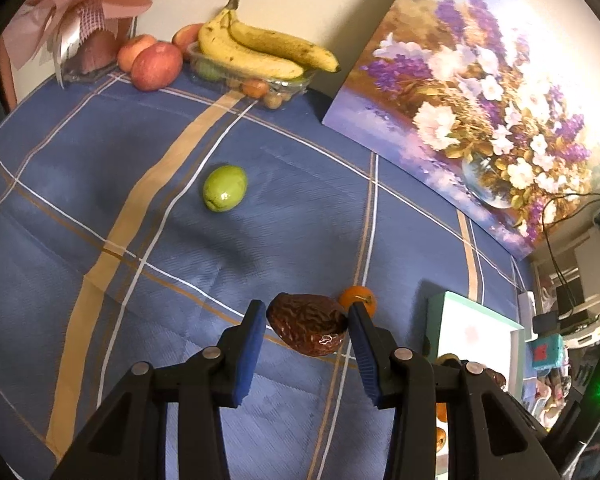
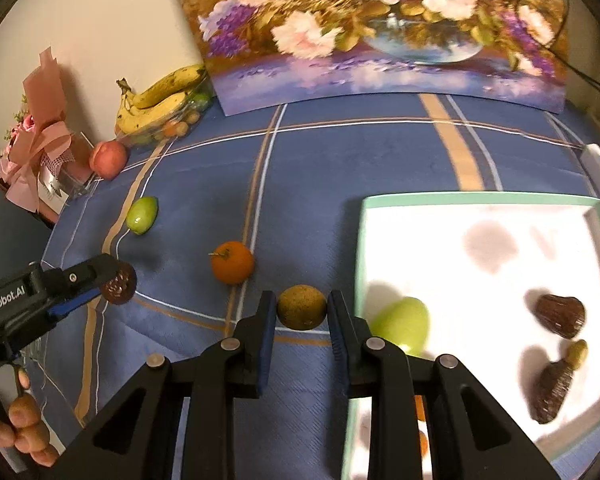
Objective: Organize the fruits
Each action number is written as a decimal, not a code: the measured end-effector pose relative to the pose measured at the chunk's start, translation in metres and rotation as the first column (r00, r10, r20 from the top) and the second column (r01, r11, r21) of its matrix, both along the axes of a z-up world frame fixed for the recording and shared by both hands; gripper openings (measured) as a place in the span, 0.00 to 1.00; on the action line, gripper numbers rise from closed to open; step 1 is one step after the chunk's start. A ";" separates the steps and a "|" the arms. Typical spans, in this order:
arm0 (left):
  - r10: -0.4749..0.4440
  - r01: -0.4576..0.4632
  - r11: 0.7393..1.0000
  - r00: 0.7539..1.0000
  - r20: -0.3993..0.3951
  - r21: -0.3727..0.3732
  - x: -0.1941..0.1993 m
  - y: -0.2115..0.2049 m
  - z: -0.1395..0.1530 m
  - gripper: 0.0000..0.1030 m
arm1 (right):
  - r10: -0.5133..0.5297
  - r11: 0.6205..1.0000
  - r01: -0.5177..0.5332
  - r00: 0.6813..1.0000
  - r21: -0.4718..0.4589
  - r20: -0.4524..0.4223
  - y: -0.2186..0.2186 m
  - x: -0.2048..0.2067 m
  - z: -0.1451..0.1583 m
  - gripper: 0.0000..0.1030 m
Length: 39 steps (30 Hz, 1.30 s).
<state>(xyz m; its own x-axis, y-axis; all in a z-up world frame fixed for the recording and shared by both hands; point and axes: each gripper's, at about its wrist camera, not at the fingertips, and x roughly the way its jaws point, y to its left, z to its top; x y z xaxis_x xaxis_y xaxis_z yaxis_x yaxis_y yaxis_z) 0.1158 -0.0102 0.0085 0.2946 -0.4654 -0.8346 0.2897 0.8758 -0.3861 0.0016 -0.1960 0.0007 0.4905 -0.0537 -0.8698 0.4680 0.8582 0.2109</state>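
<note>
L tongs (image 1: 307, 326) on date (image 1: 308, 324), R tongs (image 2: 301, 309) on kiwi (image 2: 301, 307)

Flower painting (image 2: 380, 32) leaning on wall; pink bouquet (image 2: 40, 140).

Wrinkled brown date (image 1: 308, 324) and round brownish-green fruit (image 2: 302, 307), each clamped above the blue cloth (image 2: 320, 168).

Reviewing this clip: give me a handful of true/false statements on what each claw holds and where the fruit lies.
1. The left claw grips a wrinkled brown fruit. True.
2. The right claw is empty. False: it is shut on a round brownish-green fruit.
3. The orange lies in the white tray. False: it sits on the blue cloth.
4. Bananas rest on a clear container by the wall. True.
</note>
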 end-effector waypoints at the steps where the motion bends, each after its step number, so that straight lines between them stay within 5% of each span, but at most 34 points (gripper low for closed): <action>1: -0.004 0.004 1.000 1.000 0.007 0.003 -0.002 -0.001 0.002 0.44 | -0.007 1.000 0.007 1.000 -0.002 0.005 0.000 -0.006 0.003 0.26; 21: -0.167 0.166 0.986 0.983 0.077 0.020 -0.061 -0.052 0.026 0.44 | -0.119 0.992 0.120 0.991 -0.025 0.055 -0.025 -0.081 0.039 0.26; 39: -0.363 0.360 0.931 0.931 0.039 0.060 -0.120 -0.126 0.012 0.44 | -0.264 0.963 0.267 0.962 -0.041 0.075 -0.082 -0.129 0.053 0.27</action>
<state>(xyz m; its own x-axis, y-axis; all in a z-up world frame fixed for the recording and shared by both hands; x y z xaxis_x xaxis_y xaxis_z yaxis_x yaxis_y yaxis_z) -0.0040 -0.1362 0.0203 0.1550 -0.5053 -0.8489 0.6076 0.7263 -0.3213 -0.1277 -0.2784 0.0541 0.5110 -0.2330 -0.8274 0.6663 0.7155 0.2101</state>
